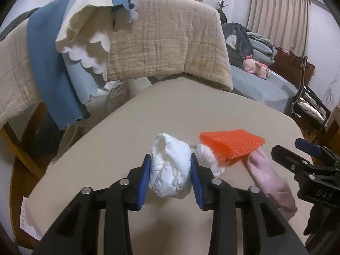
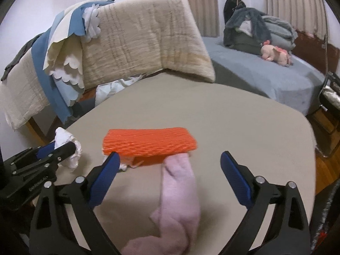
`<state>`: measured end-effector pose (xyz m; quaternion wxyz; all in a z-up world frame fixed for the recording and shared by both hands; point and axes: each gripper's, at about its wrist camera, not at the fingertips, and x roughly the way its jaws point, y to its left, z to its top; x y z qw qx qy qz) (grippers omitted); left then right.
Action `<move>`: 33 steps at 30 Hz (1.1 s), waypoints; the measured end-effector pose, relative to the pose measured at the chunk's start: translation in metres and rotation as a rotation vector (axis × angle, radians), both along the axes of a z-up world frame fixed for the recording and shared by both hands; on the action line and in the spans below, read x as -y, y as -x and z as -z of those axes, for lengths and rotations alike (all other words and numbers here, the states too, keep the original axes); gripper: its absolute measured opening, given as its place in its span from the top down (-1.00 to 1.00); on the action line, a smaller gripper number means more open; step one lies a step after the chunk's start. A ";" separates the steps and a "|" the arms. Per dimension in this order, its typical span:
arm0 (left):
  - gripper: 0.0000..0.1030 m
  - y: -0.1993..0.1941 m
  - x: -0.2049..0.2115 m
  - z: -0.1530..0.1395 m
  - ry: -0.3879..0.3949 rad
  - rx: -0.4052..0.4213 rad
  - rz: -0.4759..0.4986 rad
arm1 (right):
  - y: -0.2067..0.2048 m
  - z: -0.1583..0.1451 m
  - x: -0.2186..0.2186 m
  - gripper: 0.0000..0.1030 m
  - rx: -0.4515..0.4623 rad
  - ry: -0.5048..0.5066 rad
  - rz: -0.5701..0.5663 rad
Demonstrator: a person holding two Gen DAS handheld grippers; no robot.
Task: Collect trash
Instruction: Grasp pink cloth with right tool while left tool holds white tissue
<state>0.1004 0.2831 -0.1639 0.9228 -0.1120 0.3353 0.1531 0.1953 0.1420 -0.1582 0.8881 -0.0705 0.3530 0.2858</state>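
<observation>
Between left gripper [image 1: 171, 175] pads: crumpled tissue [image 1: 170, 170]

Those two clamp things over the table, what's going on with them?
Someone is tidying trash with two handheld grippers. The left gripper has its jaws shut on a crumpled white paper wad. The right gripper hangs open over a pink sock, beside an orange foam net on the beige table.

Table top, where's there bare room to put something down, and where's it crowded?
The far half of the table is bare, from the orange foam net to the draped chair blanket. The strip right of the pink sock is bare too. It is crowded near the front: crumpled tissue in the left gripper, net and sock together.
</observation>
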 end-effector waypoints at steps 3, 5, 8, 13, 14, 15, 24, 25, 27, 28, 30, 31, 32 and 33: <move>0.31 -0.001 -0.005 0.001 0.008 0.002 -0.003 | 0.000 0.004 -0.010 -0.66 0.012 0.032 -0.004; 0.31 -0.002 -0.007 0.002 0.006 0.001 -0.003 | -0.001 0.007 -0.011 -0.64 0.000 0.040 -0.004; 0.31 -0.002 -0.009 0.003 0.014 0.005 -0.002 | 0.001 0.011 -0.007 -0.64 -0.010 0.062 0.017; 0.31 -0.002 -0.004 0.008 0.034 -0.004 0.010 | -0.003 0.031 0.007 -0.64 -0.068 0.114 0.050; 0.31 -0.002 -0.002 0.009 0.036 -0.006 0.015 | -0.004 0.035 0.008 -0.63 -0.080 0.122 0.053; 0.31 -0.002 0.000 0.009 0.038 -0.007 0.019 | -0.006 0.040 0.009 -0.53 -0.099 0.131 0.054; 0.31 -0.003 0.016 0.001 0.034 0.000 0.048 | -0.001 0.045 0.014 0.85 -0.196 0.093 -0.038; 0.31 -0.003 0.018 -0.002 0.031 0.003 0.052 | 0.000 0.043 0.014 0.93 -0.193 0.089 -0.041; 0.31 -0.002 0.021 -0.004 0.027 0.008 0.056 | 0.003 0.035 0.020 0.94 -0.187 0.073 -0.043; 0.31 -0.002 0.023 -0.006 0.026 0.011 0.059 | 0.003 0.031 0.023 0.94 -0.188 0.065 -0.042; 0.31 -0.001 0.028 -0.011 0.026 0.019 0.065 | 0.006 0.024 0.029 0.95 -0.186 0.050 -0.039; 0.31 -0.001 0.031 -0.013 0.025 0.023 0.068 | 0.008 0.020 0.032 0.99 -0.180 0.045 -0.040; 0.31 -0.001 0.034 -0.015 0.024 0.026 0.074 | 0.008 0.017 0.036 1.00 -0.175 0.041 -0.042; 0.31 -0.001 0.037 -0.016 0.023 0.028 0.078 | 0.010 0.013 0.039 1.00 -0.169 0.036 -0.042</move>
